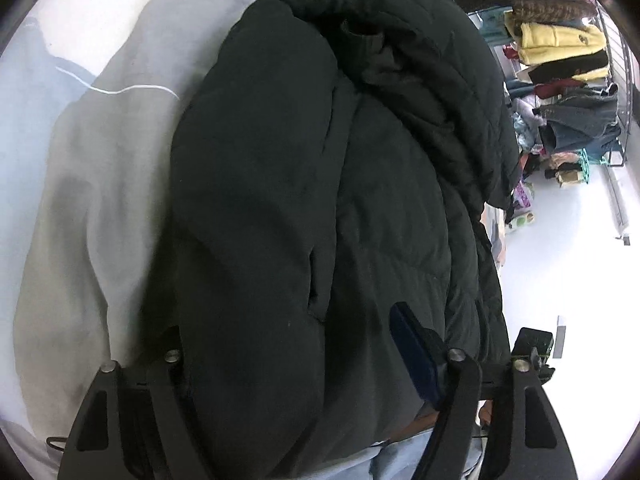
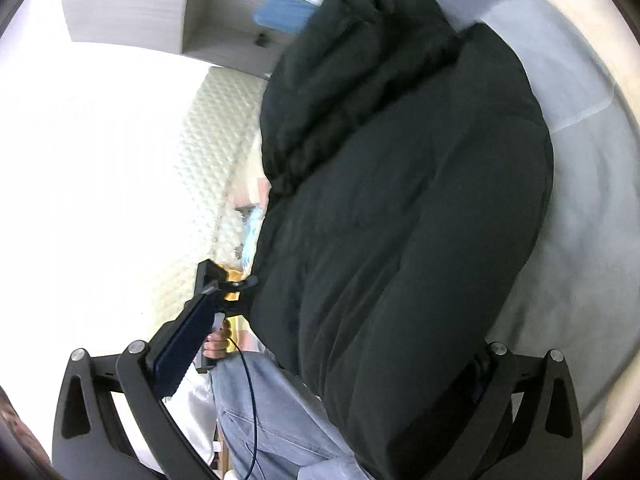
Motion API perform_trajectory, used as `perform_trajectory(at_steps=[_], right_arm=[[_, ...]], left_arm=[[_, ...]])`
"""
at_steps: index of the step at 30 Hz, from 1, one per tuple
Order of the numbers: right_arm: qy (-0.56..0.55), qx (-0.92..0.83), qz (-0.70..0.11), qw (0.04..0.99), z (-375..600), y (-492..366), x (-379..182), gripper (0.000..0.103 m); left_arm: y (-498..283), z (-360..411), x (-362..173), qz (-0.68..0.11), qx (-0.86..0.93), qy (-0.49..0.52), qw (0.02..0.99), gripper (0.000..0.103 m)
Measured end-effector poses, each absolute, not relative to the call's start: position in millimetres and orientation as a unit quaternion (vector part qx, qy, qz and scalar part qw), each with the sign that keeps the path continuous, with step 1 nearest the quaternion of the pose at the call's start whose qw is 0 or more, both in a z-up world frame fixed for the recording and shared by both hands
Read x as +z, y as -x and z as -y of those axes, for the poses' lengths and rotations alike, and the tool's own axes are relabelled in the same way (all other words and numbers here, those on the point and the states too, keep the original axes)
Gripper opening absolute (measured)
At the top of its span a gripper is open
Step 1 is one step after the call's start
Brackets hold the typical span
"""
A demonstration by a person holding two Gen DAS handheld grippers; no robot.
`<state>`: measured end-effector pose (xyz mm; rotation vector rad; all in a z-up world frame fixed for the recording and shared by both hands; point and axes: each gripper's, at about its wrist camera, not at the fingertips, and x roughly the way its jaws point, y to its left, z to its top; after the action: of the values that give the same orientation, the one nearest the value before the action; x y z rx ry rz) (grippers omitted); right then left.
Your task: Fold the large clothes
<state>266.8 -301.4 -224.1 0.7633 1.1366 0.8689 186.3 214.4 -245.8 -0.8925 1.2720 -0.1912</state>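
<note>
A black puffer jacket (image 2: pixel 400 208) fills the middle, bulging between the right gripper's (image 2: pixel 324 364) widely spread fingers (image 2: pixel 176 356) — left of the jacket a hand (image 2: pixel 218 342) grips the other gripper's handle; below it, blue jeans (image 2: pixel 272 412); right of it, grey bedding (image 2: pixel 576 240).

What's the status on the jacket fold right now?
Left tongs straddling black puffer jacket; right tongs likewise. Jacket bundled on grey bedding. Nothing in the way.

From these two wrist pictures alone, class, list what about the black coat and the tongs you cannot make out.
- Left wrist view: the left tongs' left finger is hidden under the black coat, so any grip is unclear.
- Right wrist view: the right tongs' right finger is likewise covered by the coat.
- Both views: the coat's near hem is cut off by the bottom edge.
- Rack clothes: too small.
</note>
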Motion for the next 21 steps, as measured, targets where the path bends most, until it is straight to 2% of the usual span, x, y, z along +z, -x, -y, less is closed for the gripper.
perform_trajectory(at_steps=[3,5,7,8,9,11,14,21], right_arm=[[-0.332,0.339,-0.556,0.683,303.8,-269.1,-246.8,0.096],[-0.338,0.305,-0.581,0.675,308.7,-272.7,-261.8,0.076],[-0.347,0.277,-0.585,0.679,316.7,-275.4,-267.9,0.035],[-0.347,0.272,-0.581,0.684,317.2,-275.8,-267.2,0.024],[-0.348,0.273,-0.574,0.689,318.3,-274.9,-263.9,0.022],[-0.345,0.285,-0.545,0.708,319.3,-268.6,-246.2,0.013],[-0.339,0.324,-0.486,0.738,328.9,-259.4,-204.8,0.01],[-0.326,0.337,-0.436,0.768,365.4,-223.0,-148.7,0.007]], left_arm=[[-186.3,-213.6,-243.4,-0.564,-0.105,0.412,0.708,0.061],[-185.4,-217.5,-243.8,-0.557,-0.11,0.421,0.707,0.047],[-181.7,-220.4,-241.7,-0.547,-0.111,0.434,0.707,0.035],[-182.5,-220.3,-240.5,-0.543,-0.113,0.436,0.709,0.025],[-179.1,-220.2,-233.2,-0.535,-0.109,0.433,0.717,0.018],[-170.6,-220.9,-213.8,-0.508,-0.117,0.432,0.736,0.01],[-152.8,-226.6,-181.0,-0.47,-0.133,0.442,0.752,0.007],[-116.2,-236.3,-128.7,-0.438,-0.139,0.461,0.759,0.005]])
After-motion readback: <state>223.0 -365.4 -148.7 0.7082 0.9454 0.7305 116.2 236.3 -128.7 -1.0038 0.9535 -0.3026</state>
